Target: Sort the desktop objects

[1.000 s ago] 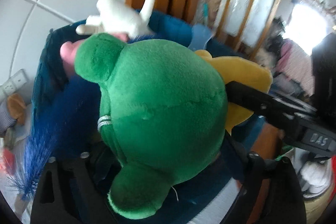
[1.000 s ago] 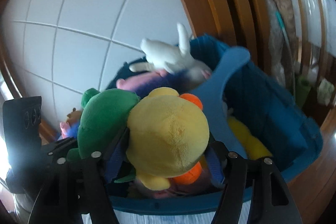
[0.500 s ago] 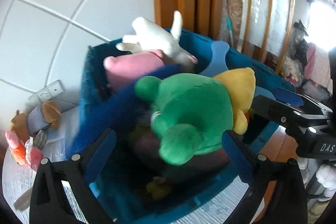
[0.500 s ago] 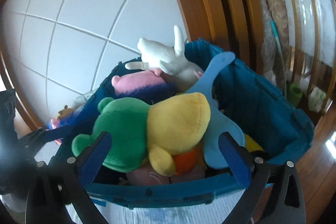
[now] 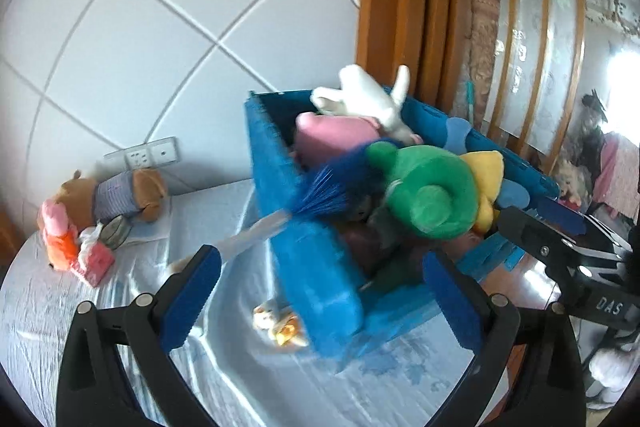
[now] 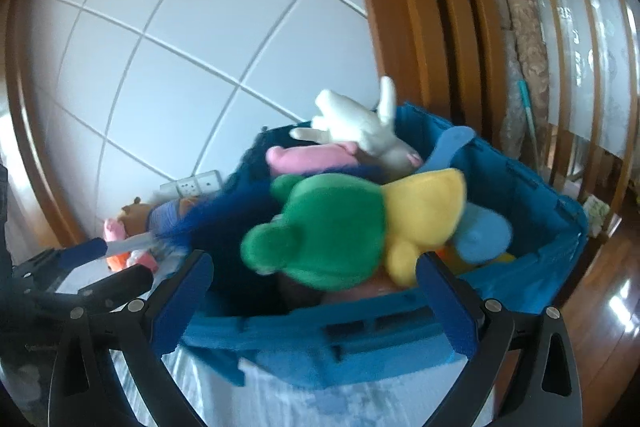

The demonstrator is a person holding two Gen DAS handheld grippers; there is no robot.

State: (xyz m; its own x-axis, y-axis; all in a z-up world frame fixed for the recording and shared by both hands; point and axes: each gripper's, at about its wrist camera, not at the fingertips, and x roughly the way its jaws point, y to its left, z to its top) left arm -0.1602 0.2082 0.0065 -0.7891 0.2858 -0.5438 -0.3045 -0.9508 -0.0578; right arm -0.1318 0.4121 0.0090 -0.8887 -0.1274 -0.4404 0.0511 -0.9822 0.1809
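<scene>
1. Green frog plush [image 5: 430, 193] and yellow duck plush [image 5: 486, 179] lie side by side on top of the heap in the blue storage bin [image 5: 320, 279], centre right of the left wrist view. Both rest clear of any pad, so I judge the drop-off step finished.
2. Left hand-held gripper [image 5: 320, 301] has just been opening; its jaws stand spread wide with nothing between them but the bin's near wall beyond. Right hand-held gripper [image 6: 316, 303] has likewise just been opening and grips nothing.
3. Frog's long axis runs roughly left to right across the right wrist view, one rounded limb [image 6: 260, 253] pointing to the lower left and its other end butting the duck. The duck's body continues that line toward the right.
4. Next move, as I judge it, calls for fetching what lies on the counter [image 5: 120, 327]: the brown bear plush [image 5: 116, 191] and the pink and orange toy [image 5: 60, 243] at the left edge, or the small yellowish item [image 5: 280, 321] just beside the bin.
5. A blue-bristled brush [image 5: 320, 197] sticks out over the bin's left rim and could snag a reach.
</scene>
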